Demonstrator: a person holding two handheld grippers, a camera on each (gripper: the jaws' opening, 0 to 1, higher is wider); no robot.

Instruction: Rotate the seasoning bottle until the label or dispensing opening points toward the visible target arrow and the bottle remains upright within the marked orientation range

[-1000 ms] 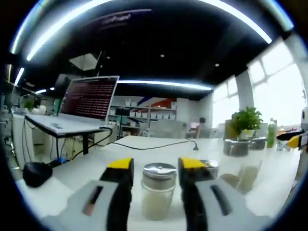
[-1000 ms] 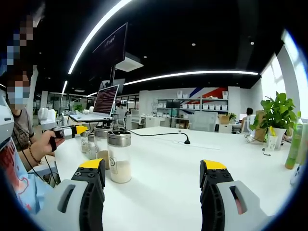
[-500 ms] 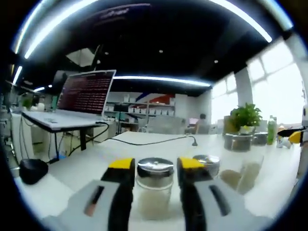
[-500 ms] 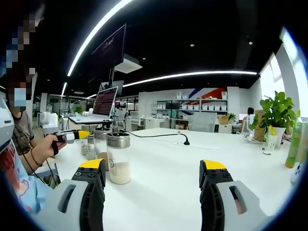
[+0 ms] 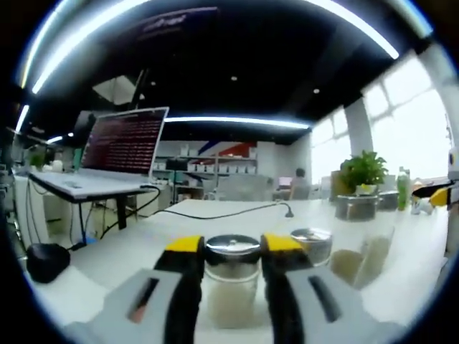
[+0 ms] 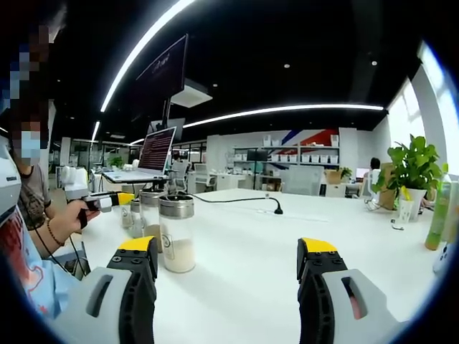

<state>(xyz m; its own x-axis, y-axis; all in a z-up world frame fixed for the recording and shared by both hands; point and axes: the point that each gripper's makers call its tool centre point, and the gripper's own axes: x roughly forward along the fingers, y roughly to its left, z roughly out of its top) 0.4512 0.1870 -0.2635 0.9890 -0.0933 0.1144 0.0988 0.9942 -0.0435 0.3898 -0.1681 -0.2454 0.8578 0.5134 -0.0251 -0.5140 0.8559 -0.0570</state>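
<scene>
In the left gripper view a glass seasoning bottle (image 5: 231,283) with a metal lid and pale powder stands upright on the white table (image 5: 143,244). My left gripper (image 5: 232,247) is shut on it, a yellow-tipped jaw against each side. In the right gripper view a hand holds that left gripper (image 6: 107,201) at the small rear bottle (image 6: 133,213). My right gripper (image 6: 228,258) is open over bare table, with nothing between its jaws. A nearer seasoning bottle (image 6: 177,233) stands just left of its left jaw. No arrow mark is visible.
Two more bottles (image 5: 313,245) (image 5: 362,251) stand to the right of the held one. A laptop (image 5: 125,142) sits on a side desk at left, and a black cable (image 6: 244,203) runs across the table. A potted plant (image 6: 412,168) and a green bottle (image 6: 437,215) stand at far right. A person (image 6: 29,193) sits at left.
The left gripper's jaws have drawn in from either side until they hold the bottle, and its view has crept slightly closer. The right gripper has stayed still and open.
</scene>
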